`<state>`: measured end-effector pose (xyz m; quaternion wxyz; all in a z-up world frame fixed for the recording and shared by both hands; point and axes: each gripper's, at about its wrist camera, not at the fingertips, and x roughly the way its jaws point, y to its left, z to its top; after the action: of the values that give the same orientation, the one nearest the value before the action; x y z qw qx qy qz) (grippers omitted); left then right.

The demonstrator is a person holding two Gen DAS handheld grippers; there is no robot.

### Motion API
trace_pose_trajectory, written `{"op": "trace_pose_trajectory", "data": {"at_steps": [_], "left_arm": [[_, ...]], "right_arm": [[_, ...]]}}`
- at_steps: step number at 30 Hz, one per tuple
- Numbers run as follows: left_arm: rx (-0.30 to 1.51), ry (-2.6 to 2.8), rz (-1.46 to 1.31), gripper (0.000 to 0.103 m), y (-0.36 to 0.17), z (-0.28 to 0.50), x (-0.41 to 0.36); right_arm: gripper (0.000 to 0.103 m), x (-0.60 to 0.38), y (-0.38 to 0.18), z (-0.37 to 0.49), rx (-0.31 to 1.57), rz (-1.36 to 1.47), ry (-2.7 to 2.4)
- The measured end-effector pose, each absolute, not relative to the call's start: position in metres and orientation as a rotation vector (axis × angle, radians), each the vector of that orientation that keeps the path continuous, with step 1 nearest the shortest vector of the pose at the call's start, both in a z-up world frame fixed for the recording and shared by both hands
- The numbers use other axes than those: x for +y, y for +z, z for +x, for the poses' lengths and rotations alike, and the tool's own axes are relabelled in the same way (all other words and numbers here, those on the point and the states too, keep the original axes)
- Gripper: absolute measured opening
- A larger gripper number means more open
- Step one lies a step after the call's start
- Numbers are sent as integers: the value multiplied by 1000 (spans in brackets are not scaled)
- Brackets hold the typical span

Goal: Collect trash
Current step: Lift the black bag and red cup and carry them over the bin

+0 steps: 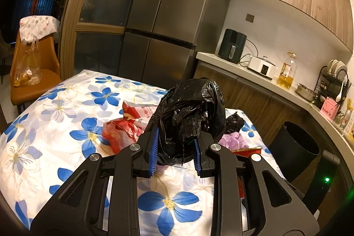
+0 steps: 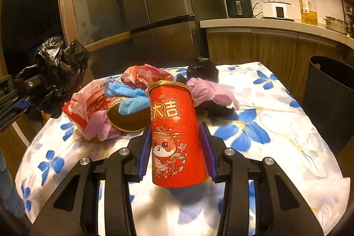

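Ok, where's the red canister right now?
In the right wrist view the red canister stands between the right gripper pads, just in front of the trash pile.

Red can (image 2: 177,136) upright; black bag (image 1: 190,116) crumpled, seemingly lifted

Table (image 2: 276,103) under white cloth, blue flower print. Far middle: trash heap directly on cloth — red-white wrappers (image 2: 88,103), blue glove (image 2: 130,98), pink gloves (image 2: 210,92), gold-rimmed lid (image 2: 126,118), small black bag (image 2: 201,68) at far edge.
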<state>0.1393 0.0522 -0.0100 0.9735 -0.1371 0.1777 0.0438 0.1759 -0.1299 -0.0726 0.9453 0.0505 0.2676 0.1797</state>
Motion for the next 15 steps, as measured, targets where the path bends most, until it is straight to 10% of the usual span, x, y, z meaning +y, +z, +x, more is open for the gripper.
{"op": "trace_pose_trajectory", "data": {"at_steps": [15], "left_arm": [[339,37,-244,25,-1,116,21]], "right_arm": [[43,-173,-72,139,585,106,351]]}}
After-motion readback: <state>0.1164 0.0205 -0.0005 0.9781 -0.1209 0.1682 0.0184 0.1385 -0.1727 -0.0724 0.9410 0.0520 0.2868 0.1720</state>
